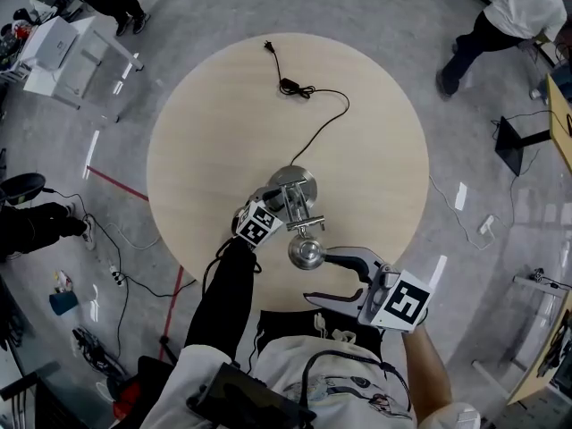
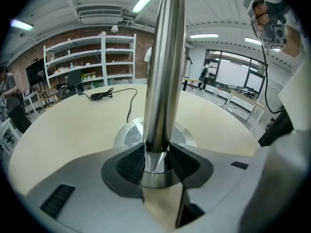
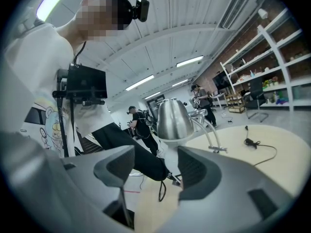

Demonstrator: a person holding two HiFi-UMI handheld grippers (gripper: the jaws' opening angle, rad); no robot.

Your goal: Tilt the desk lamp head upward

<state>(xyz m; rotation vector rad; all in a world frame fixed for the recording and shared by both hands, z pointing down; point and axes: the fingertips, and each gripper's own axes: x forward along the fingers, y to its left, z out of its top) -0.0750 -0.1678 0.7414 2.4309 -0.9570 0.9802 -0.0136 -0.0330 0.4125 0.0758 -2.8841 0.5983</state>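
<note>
The left gripper is clamped on the lamp's shiny pole, with both dark pads pressed against it low down. The pole runs out of the top of the left gripper view, so the lamp head is cut off there. In the head view the marker cube covers most of these jaws.

The right gripper stands about half open with nothing between its pads. The lamp head sits just beyond the tips. Whether the upper tip touches the lamp head is hard to tell from above.

The left arm, in a black sleeve, reaches forward with its gripper sloping down. The right gripper lies almost level and points in from the person's right.

The lamp's round base rests near the close edge of the round wooden table. Its cord trails away across the top.
</note>
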